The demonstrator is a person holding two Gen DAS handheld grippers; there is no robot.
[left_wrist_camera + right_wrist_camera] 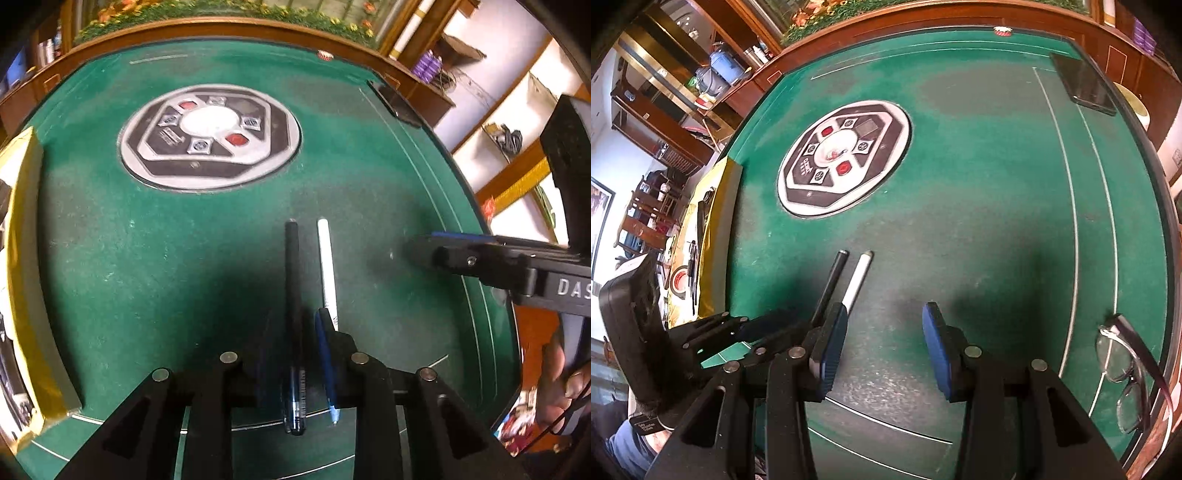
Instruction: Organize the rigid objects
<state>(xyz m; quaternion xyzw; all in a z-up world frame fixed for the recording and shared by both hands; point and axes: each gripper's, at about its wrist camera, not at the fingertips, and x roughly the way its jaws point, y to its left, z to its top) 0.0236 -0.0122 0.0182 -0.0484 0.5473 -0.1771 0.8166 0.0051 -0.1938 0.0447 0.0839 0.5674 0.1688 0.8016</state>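
Observation:
A black pen [293, 280] and a white pen [327, 266] lie side by side on the green felt table [147, 258], pointing away from me. My left gripper [295, 314] stands over the black pen, which runs between its blue pads with a small gap on each side; the white pen lies just outside the right finger. My right gripper [884, 308] hangs open over bare felt, to the right of both pens [831, 284], with nothing between its pads. It also shows at the right of the left wrist view [424, 247], and the left gripper [775, 321] shows low left in the right wrist view.
A round control panel [846, 158] is set in the table's middle. A gold box [727, 221] holding pens and a tape roll stands at the left edge. Glasses [1123, 369] lie near right, a black phone [1084, 86] far right, a chip [1002, 30] at the far rim.

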